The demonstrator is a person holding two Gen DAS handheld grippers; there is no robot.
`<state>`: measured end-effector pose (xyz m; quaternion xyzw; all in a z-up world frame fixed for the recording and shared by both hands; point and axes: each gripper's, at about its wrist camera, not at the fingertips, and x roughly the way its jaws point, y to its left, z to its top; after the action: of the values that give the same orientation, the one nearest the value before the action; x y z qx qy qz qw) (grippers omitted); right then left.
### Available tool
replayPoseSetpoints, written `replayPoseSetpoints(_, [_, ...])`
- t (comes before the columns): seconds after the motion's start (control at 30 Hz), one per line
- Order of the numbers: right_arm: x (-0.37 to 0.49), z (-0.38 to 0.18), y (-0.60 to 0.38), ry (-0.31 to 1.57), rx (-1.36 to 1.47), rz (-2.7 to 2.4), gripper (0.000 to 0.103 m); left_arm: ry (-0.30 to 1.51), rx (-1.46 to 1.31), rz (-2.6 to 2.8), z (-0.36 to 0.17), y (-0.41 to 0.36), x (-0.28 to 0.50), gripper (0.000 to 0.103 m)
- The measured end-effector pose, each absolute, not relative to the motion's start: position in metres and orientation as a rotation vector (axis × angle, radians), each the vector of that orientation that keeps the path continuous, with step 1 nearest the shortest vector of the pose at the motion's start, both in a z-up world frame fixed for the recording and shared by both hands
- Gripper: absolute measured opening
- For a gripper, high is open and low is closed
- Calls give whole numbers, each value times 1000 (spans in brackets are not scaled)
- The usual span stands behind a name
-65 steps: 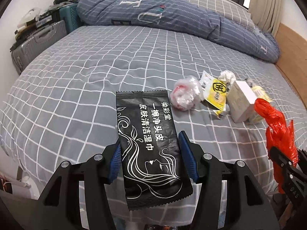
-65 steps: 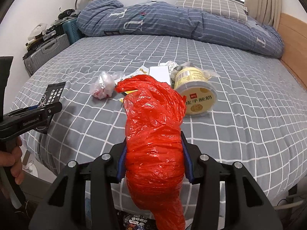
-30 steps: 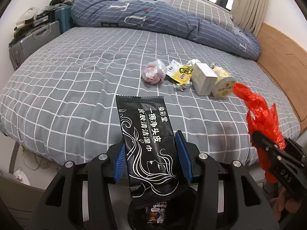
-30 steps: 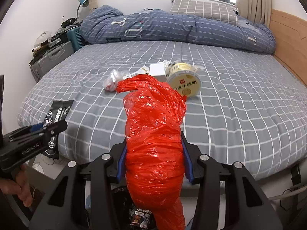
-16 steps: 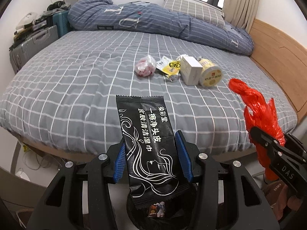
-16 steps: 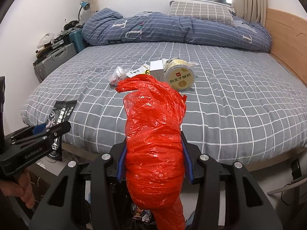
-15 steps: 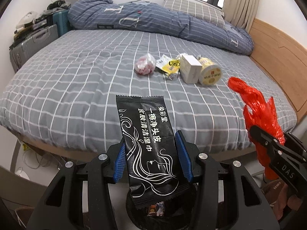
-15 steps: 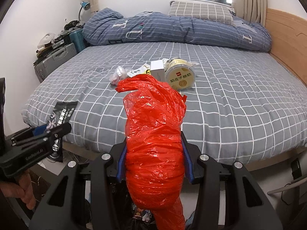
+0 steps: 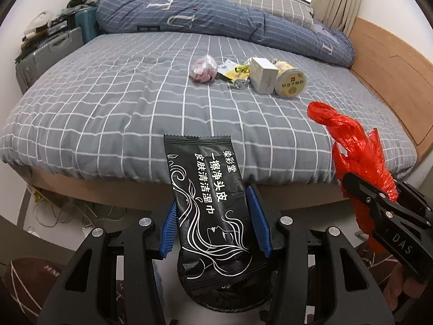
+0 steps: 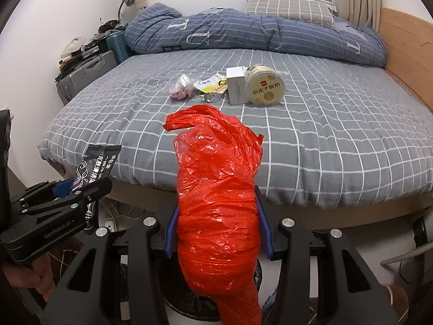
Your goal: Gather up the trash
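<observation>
Black bin (image 9: 224,296) mostly hidden behind wipes packet (image 9: 211,203).

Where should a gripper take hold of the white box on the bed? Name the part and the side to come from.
Likely the white box by its two broad flat faces, coming from above and the bed's near edge. The yogurt cup sits tight against one side and the yellow wrapper close by the other, so keep the fingers narrow.

Grey checked bed (image 9: 108,103), bearing a pink-white bag (image 9: 205,69), yellow wrapper (image 9: 235,71), white box (image 9: 263,75), yoghurt tub (image 9: 290,82), blue duvet (image 9: 216,24), pillow (image 9: 270,2).
</observation>
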<state>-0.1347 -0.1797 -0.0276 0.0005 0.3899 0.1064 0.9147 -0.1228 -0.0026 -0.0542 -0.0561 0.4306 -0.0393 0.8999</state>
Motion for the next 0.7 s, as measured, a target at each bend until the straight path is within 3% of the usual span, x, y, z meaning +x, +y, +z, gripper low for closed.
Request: replayPoseSetpoints(0.7, [-133, -103, -175, 1012, -10, 213, 44, 1043, -133, -81, -124, 9, -122, 47])
